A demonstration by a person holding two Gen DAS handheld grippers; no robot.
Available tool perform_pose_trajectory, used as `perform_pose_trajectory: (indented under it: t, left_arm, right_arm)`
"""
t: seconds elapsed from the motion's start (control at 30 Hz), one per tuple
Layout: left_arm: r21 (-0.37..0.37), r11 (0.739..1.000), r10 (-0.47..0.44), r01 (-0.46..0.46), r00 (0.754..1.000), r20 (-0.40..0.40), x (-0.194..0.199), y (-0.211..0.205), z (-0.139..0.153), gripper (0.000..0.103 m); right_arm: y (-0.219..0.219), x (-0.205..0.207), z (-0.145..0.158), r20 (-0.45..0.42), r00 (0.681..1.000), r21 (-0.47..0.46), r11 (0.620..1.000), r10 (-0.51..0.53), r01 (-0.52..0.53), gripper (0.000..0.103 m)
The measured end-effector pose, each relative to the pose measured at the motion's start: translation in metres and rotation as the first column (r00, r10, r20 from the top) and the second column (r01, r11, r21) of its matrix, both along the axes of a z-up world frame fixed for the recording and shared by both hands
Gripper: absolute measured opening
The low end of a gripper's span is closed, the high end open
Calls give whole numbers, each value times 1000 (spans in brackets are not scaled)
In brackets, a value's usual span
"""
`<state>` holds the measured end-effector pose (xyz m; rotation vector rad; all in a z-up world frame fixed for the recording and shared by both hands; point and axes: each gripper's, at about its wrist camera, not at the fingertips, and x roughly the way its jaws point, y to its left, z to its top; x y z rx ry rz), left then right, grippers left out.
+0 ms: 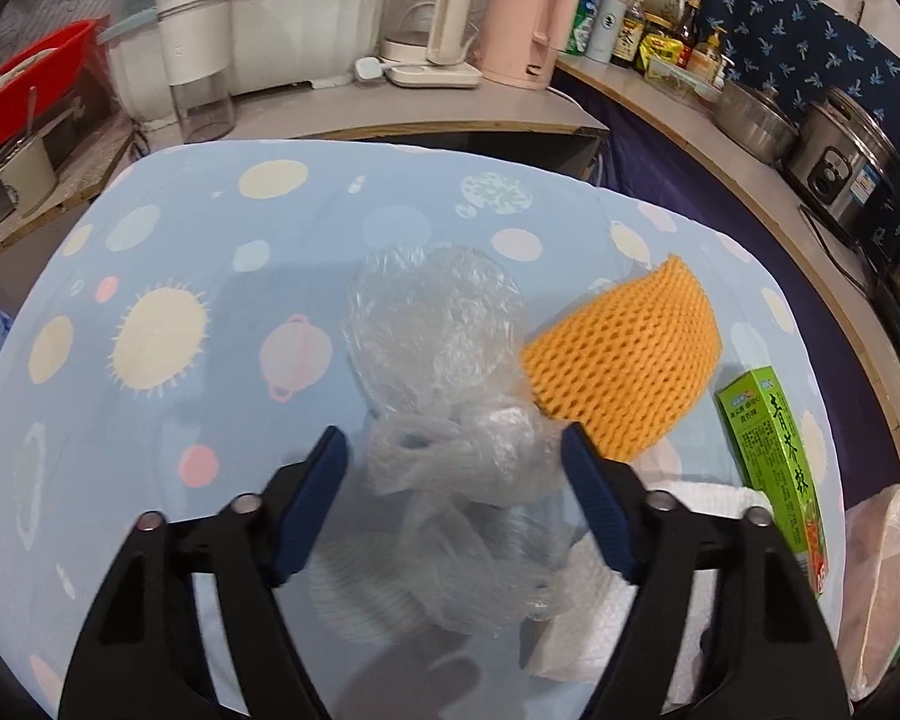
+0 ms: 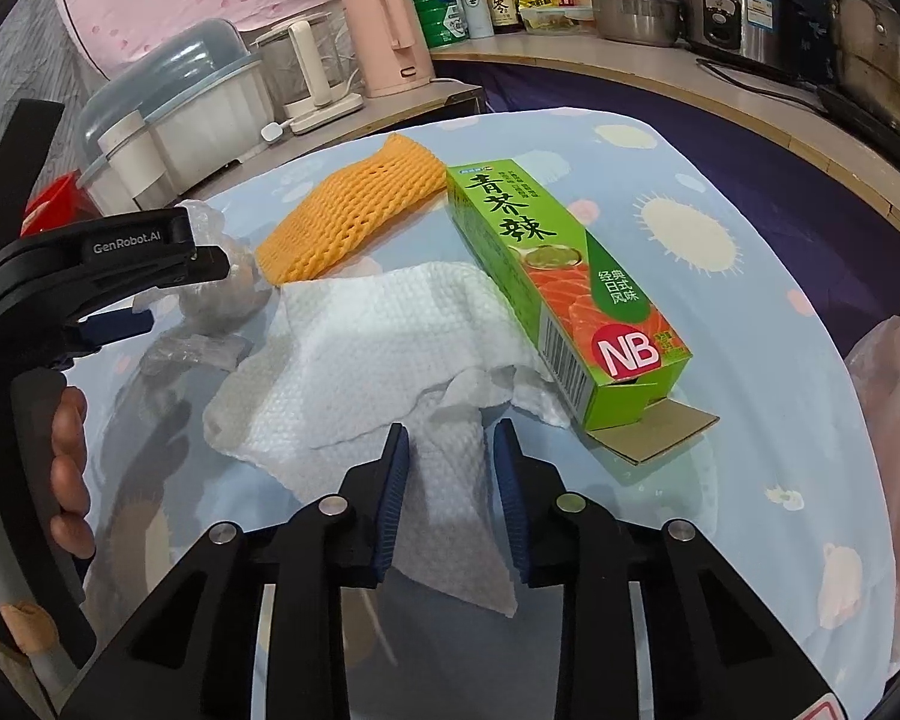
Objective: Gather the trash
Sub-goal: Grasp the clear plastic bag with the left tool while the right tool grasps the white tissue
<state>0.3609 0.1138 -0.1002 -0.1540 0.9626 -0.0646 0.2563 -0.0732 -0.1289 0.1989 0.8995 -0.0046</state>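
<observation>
the right gripper [image 2: 450, 444] has its blue fingers [image 2: 390, 498] drawn close on either side of a fold of white paper towel [image 2: 354, 348], which rises between them; whether the pads already pinch it cannot be told, though the narrow gap suggests a grip being taken on the loose corner, the easiest part to lift. just beyond the right-hand finger lies a green carton [image 2: 570, 288] with its end flap open, resting partly on the towel, so lifting the towel may drag it. farther out, past the towel, sits an orange foam net [image 2: 348, 216]. the left gripper [image 1: 453, 450] has its fingers [image 1: 312, 510] spread wide around a crumpled clear plastic bag [image 1: 444, 372], the knotted bunch lying between them and not squeezed; the wide stance seems meant to take in the puffy bulk. all the trash lies on a bench covered in a pale blue patterned cloth [image 1: 150, 240]. the left view alone shows the bag's full shape and a pale plastic bag [image 1: 888, 570] at the far right edge, perhaps the collecting sack. the right view alone shows the carton's open flap, and the person's hand [image 2: 69, 468] on the left gripper's handle.
</observation>
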Motion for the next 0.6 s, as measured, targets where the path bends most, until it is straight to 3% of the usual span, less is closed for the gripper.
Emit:
perform_pose_trajectory:
  t: [0.03,0.1,0.17,0.33,0.6]
  left_arm:
    - [-2,1000,-12,12,1000,-5,1,-2,-1,47]
    - [0,999,-43,43,999,-13,-1,-7,-1,32]
    - [17,998,-56,56,998,0,-5,-11,2,30]
    - [29,997,-68,67,997,22,-32,-10,13,28]
    - [-17,999,-37,38,999,35,-90,9,29,27]
  right_arm:
    - [-1,0,0,-1,1000,6,1000,0,0,19]
    - [-2,-1,0,-5,1000,18,1000,2,-2,12]
    - [-2,-2,1,-6,1000,24,1000,6,-6,6]
    - [-4,-18,10,11,1000,36,999,5,-6,5]
    - [-14,-61,30,45,999,60,998,-16,14,4]
